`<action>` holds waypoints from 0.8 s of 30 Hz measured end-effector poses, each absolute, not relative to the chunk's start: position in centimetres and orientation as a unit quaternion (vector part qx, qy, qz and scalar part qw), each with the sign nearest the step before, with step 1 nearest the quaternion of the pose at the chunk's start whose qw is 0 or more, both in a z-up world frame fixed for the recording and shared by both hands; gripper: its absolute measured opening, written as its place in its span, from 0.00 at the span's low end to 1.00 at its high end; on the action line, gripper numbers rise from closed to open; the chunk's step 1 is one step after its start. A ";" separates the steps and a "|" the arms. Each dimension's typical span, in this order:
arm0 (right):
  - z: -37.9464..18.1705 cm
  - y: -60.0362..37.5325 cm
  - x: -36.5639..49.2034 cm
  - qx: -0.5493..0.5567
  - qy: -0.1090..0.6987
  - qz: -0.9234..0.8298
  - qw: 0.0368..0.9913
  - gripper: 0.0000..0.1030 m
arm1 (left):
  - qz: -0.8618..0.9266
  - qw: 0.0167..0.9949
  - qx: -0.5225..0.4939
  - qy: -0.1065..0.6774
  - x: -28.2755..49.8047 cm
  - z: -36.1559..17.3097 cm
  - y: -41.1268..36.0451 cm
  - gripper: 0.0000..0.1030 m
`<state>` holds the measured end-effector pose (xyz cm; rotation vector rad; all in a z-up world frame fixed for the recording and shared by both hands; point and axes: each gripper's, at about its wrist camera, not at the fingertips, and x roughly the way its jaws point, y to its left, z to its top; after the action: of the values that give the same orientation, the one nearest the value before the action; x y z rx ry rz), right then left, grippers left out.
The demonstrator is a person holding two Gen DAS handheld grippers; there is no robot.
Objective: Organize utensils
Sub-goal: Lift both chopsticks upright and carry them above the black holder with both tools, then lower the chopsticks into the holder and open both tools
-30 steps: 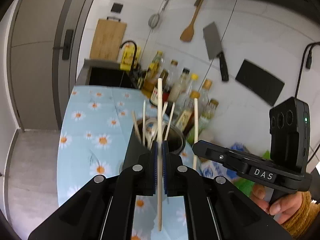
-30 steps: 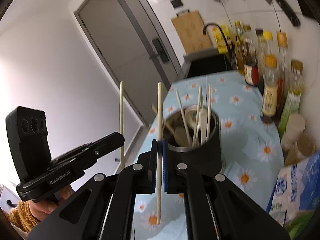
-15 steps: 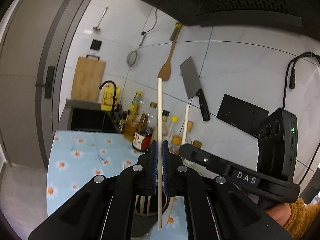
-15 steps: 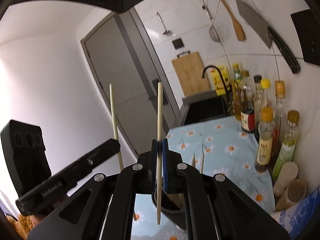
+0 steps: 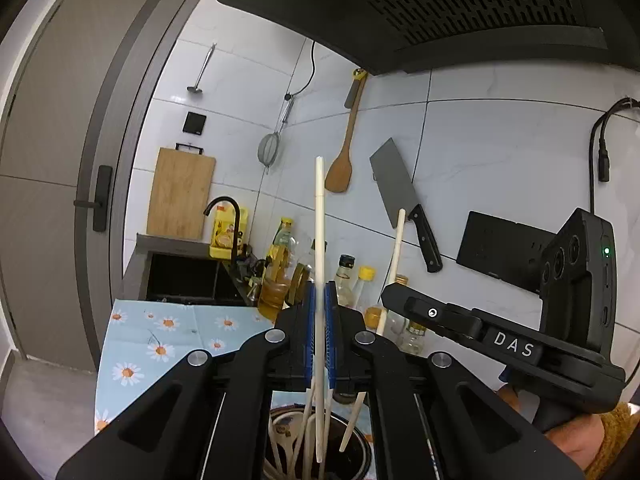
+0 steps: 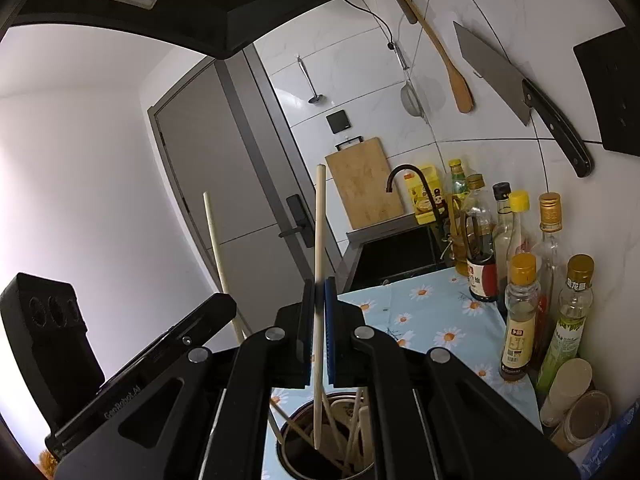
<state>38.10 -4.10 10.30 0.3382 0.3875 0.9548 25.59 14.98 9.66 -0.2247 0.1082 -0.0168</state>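
Note:
My left gripper (image 5: 319, 300) is shut on a pale chopstick (image 5: 319, 220) held upright, its lower end over the dark utensil holder (image 5: 356, 460). My right gripper (image 6: 319, 300) is shut on another pale chopstick (image 6: 319, 232), its lower tip inside the round holder (image 6: 296, 456), which holds several chopsticks and spoons. Each gripper shows in the other's view: the right gripper (image 5: 390, 300) with its stick, the left gripper (image 6: 224, 304) with its stick.
Several sauce and oil bottles (image 6: 520, 312) stand along the tiled wall. A sink with a black tap (image 5: 224, 216) is at the far end of the flowered tablecloth (image 5: 160, 344). A cleaver (image 5: 400, 196), wooden spatula (image 5: 340, 168) and cutting board (image 5: 180, 192) hang on the wall. A range hood (image 5: 440, 8) is overhead.
Both grippers have tilted up and come in over the holder, which has slid to the bottom of both views. Both still hold their chopsticks, tips now at the holder's mouth.

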 end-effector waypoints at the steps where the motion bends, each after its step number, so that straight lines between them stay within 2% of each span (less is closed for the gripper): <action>1: 10.1 -4.0 38.2 0.160 0.185 0.453 0.857 0.06 | -0.009 0.992 -0.116 0.055 25.8 9.3 15.1 0.04; 24: 3.5 -2.3 37.1 0.120 0.227 0.432 0.865 0.06 | -0.002 0.986 -0.133 0.098 25.6 2.4 15.0 0.04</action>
<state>37.08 -2.27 3.55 0.2509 0.4752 0.9059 25.61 14.97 2.36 -0.2680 0.1966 -0.0036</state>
